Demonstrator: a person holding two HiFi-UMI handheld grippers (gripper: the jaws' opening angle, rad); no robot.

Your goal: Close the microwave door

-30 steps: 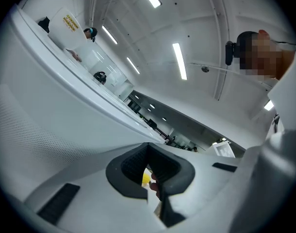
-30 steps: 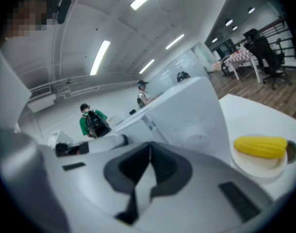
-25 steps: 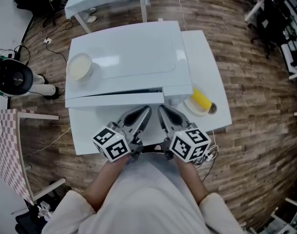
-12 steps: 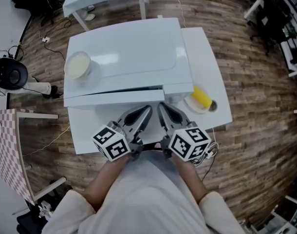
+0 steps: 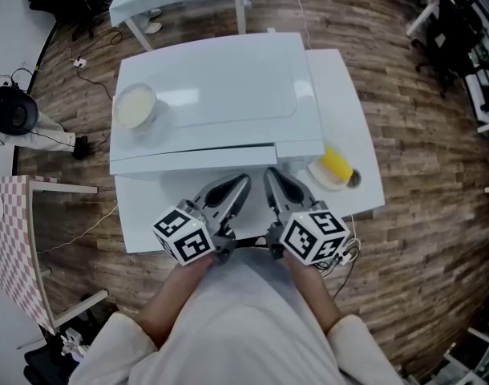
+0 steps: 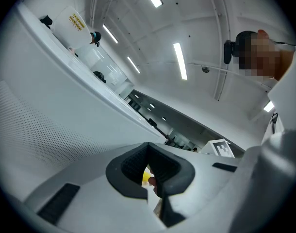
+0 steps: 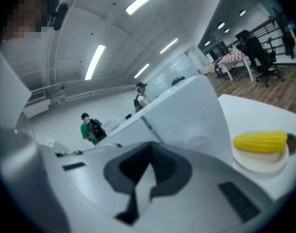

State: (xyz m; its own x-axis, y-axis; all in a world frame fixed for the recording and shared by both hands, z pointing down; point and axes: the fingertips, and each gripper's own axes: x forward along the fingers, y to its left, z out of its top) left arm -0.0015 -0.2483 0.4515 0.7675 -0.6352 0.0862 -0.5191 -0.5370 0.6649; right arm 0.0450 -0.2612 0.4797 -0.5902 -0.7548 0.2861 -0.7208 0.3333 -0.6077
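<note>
Steep downward look at a boxy white microwave oven (image 5: pixel 212 87) on a white rectangular tabletop (image 5: pixel 345 95), with brown wood-plank floor (image 5: pixel 421 143) all around. On the oven's flat top, towards its left edge, a round cream-coloured bowl (image 5: pixel 135 107). Along the oven's near side, the long white microwave door (image 5: pixel 192 160), almost flush with the body, with a thin dark line between door and body. Just in front of that door, side by side and near the middle of its length, the left tool (image 5: pixel 228 189) and the right tool (image 5: pixel 280 189), each carrying a cube of square black-and-white markers. Dark padded jaws of both tools pressed together tip to tip, clear of the door. To the right, beside the oven's front corner, a small round white plate (image 5: pixel 317 176) holding a yellow corn cob (image 5: pixel 334 164).
</note>
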